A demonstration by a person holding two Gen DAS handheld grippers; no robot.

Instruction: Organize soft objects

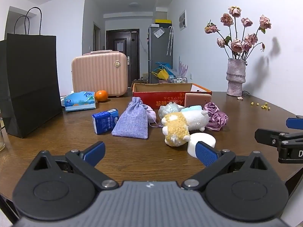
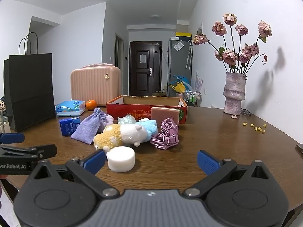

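Note:
Soft things lie clustered mid-table before a red cardboard box (image 1: pixel 151 96) (image 2: pixel 121 108): a purple linen pouch (image 1: pixel 131 122) (image 2: pixel 87 129), a yellow-and-white plush (image 1: pixel 177 130) (image 2: pixel 121 135), a purple satin scrunchie (image 1: pixel 216 116) (image 2: pixel 166 135), a white foam puck (image 1: pixel 205 139) (image 2: pixel 121 158) and a pink sponge (image 1: pixel 197 99) (image 2: pixel 164 113). My left gripper (image 1: pixel 150 154) hovers open in front of the pouch and plush, nothing between its fingers. My right gripper (image 2: pixel 151 159) is open too, its left finger beside the puck.
A black paper bag (image 1: pixel 30 83) (image 2: pixel 30 89) stands at the left, with a pink case (image 1: pixel 99 73) (image 2: pixel 95 86), tissue pack (image 1: pixel 79 101) (image 2: pixel 70 107), blue box (image 1: pixel 105 121) (image 2: pixel 69 125) and orange (image 1: pixel 101 96) (image 2: pixel 91 105) nearby. A vase of roses (image 1: pixel 235 76) (image 2: pixel 234 94) stands back right.

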